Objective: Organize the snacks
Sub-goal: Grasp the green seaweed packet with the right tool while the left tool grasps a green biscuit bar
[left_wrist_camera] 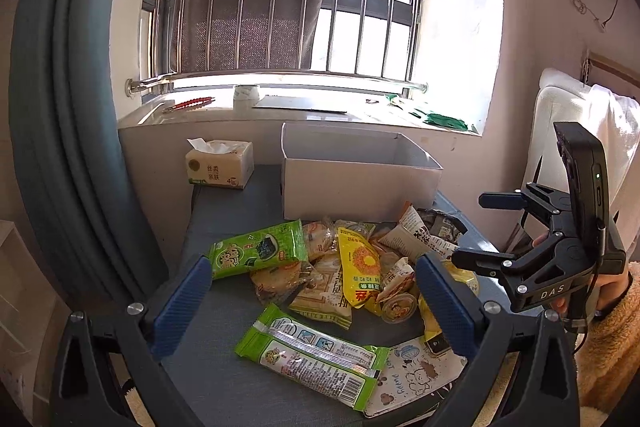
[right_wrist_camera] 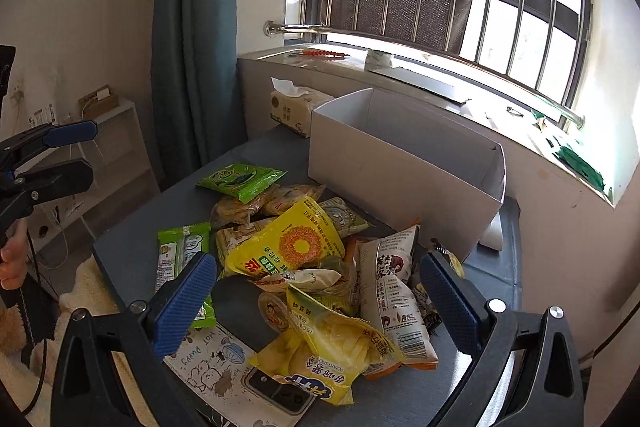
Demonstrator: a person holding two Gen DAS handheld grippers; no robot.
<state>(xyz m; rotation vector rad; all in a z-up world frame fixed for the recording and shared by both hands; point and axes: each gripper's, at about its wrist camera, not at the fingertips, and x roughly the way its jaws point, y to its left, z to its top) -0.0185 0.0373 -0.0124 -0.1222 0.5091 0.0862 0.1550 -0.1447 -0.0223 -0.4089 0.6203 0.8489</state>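
Note:
A pile of snack packets lies on the grey table in front of an open white box. It includes a green seaweed packet, a yellow sunflower-seed bag, a long green biscuit pack and a yellow chip bag. My left gripper is open and empty above the near side of the pile. My right gripper is open and empty over the pile's right side; it also shows in the left wrist view. The box looks empty.
A tissue pack stands left of the box. A phone and a cartoon-printed sheet lie at the table's near edge. A windowsill and barred window are behind. A blue curtain hangs at left, a white shelf beyond.

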